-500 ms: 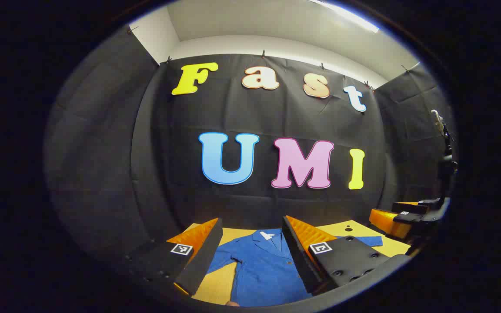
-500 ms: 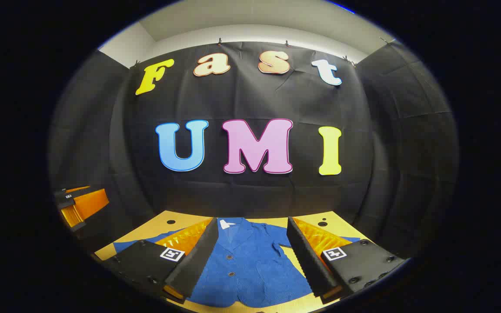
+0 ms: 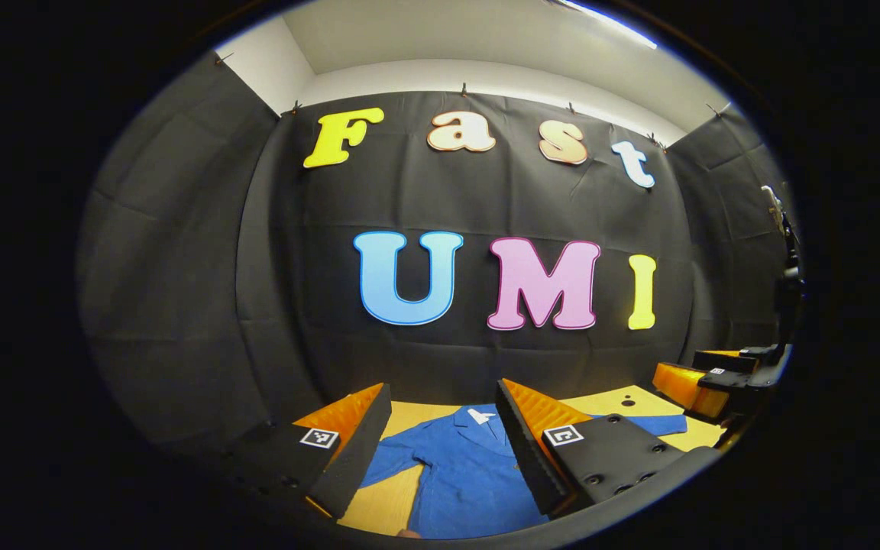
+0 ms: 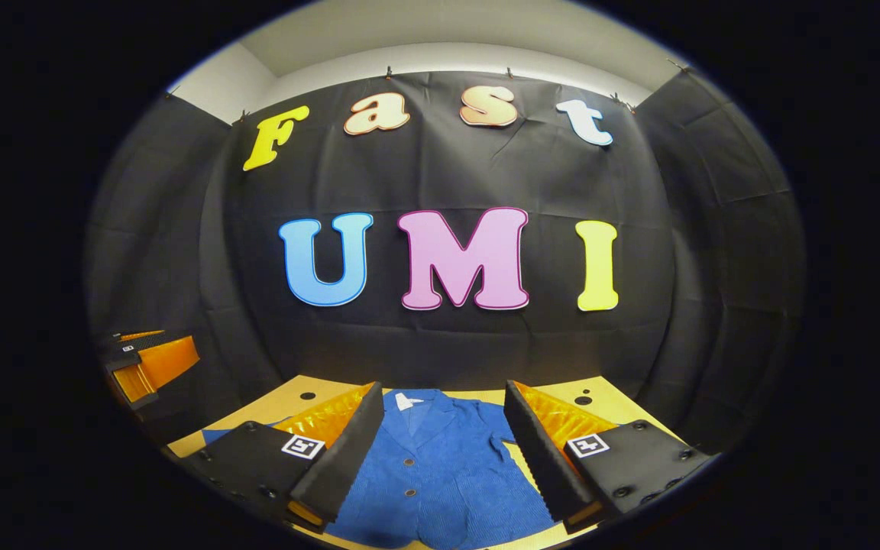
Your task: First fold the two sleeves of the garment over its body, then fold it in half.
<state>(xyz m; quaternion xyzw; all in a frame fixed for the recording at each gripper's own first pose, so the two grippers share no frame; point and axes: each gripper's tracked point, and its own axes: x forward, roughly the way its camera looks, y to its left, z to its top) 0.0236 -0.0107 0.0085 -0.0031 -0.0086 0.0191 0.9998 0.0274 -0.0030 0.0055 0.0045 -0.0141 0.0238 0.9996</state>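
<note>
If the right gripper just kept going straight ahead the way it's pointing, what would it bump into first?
Probably the booth's black cloth wall. The open right gripper points level, above the blue jacket on the table, though depth is hard to judge.

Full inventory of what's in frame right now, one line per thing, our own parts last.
jacket: 1, blue, flat on the table with front buttons up, sleeves spread out to the sides, not yet folded
neck label: 1, white, inside the jacket collar at the far end
table: 1, yellow top with dark round holes near the far corners, under the jacket
booth wall: black cloth, behind the table
left tongs: open, above the jacket's left half
right tongs: open, above the jacket's middle; also seen at the right edge of the left gripper view
</note>
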